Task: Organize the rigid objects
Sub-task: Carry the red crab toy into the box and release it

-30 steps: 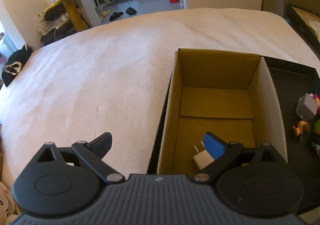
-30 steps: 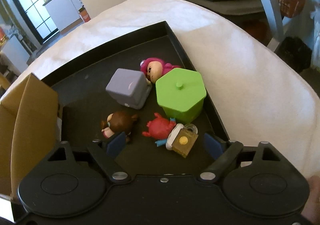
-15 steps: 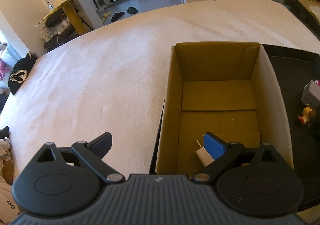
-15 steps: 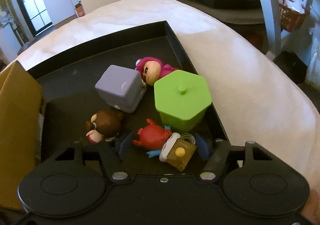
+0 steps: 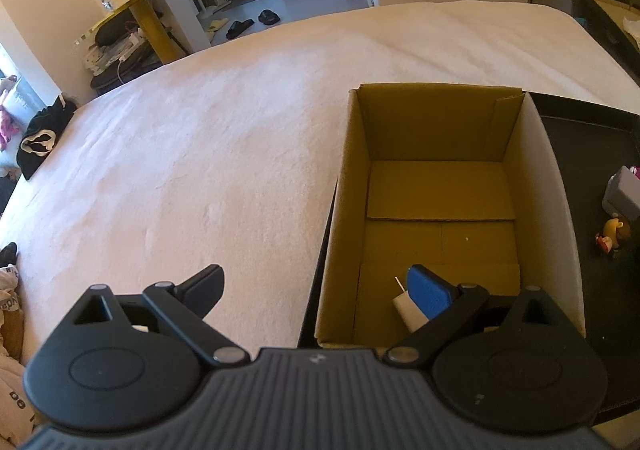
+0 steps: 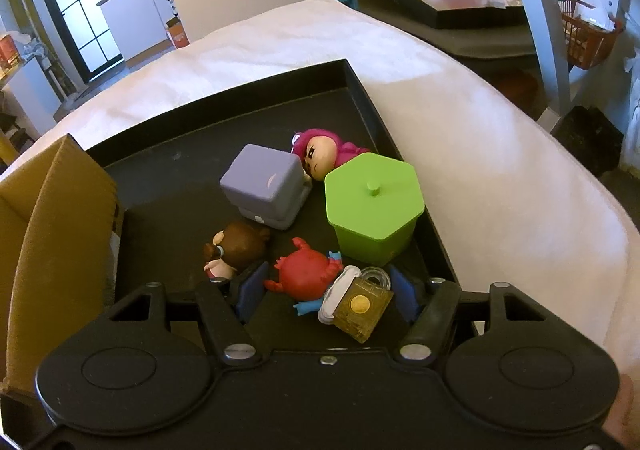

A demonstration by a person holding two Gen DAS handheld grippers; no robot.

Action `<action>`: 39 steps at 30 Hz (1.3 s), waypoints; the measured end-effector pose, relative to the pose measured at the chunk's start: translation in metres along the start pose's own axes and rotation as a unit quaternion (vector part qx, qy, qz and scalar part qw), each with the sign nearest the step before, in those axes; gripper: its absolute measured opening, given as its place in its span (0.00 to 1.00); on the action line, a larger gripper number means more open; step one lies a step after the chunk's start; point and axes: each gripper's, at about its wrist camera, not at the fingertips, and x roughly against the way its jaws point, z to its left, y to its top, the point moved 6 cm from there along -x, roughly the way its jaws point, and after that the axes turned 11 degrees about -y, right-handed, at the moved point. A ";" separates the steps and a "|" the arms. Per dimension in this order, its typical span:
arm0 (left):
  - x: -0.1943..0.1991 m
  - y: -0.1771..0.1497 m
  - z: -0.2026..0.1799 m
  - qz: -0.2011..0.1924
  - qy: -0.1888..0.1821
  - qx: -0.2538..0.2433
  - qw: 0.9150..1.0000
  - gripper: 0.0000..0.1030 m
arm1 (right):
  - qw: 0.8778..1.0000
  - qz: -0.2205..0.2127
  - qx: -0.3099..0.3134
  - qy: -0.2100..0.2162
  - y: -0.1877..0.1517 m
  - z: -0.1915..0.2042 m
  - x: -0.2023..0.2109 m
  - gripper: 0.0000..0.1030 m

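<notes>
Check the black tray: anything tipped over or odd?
Yes. In the black tray, the pink-haired doll, brown-haired figure and red crab toy lie toppled, crowded around the upright green hexagonal container.

Tray: a black tray was seen on a white-covered bed, with a cardboard box against its left side.
Right claw: the right claw was lowered into the tray's near end; its jaws had just been closing around a red crab toy and a yellow padlock, and firm pad contact could not be told.
Green container: a green hexagonal lidded container was placed just beyond the padlock, at the tray's right wall.
Other toys: a lilac box, a pink-haired figure and a brown-haired figure were grouped nearby.
</notes>
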 end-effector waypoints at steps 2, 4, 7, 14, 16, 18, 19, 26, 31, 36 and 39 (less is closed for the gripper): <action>0.001 -0.001 0.002 -0.004 -0.001 0.004 1.000 0.94 | 1.000 -0.003 0.003 0.001 0.002 0.001 0.002 0.62; 0.000 -0.002 0.004 -0.002 -0.003 0.009 1.000 0.94 | 1.000 -0.009 0.011 0.005 0.003 0.004 0.007 0.62; -0.001 -0.003 0.007 0.001 -0.005 0.018 1.000 0.94 | 1.000 -0.012 0.026 0.009 0.004 0.009 0.012 0.62; -0.002 -0.002 0.012 0.002 -0.017 0.029 0.999 0.92 | 0.998 -0.030 0.047 0.023 0.013 0.022 0.029 0.62; -0.003 -0.003 0.014 0.001 -0.018 0.033 0.999 0.92 | 0.998 -0.034 0.053 0.024 0.016 0.024 0.033 0.62; -0.002 -0.004 0.016 -0.002 -0.018 0.039 0.999 0.92 | 0.997 -0.038 0.060 0.027 0.019 0.028 0.037 0.62; -0.001 -0.004 0.017 -0.005 -0.018 0.042 0.999 0.92 | 0.997 -0.039 0.066 0.028 0.020 0.030 0.040 0.62; -0.001 -0.005 0.022 -0.007 -0.042 0.061 0.997 0.90 | 0.990 -0.066 0.112 0.047 0.036 0.057 0.062 0.62; -0.002 -0.006 0.024 -0.005 -0.041 0.067 0.997 0.84 | 0.985 -0.088 0.139 0.056 0.047 0.078 0.078 0.62; -0.008 -0.006 0.029 0.008 -0.063 0.079 0.995 0.62 | 0.978 -0.109 0.164 0.073 0.052 0.107 0.094 0.62; -0.014 -0.009 0.034 0.019 -0.073 0.093 0.993 0.54 | 0.974 -0.113 0.178 0.082 0.050 0.124 0.098 0.62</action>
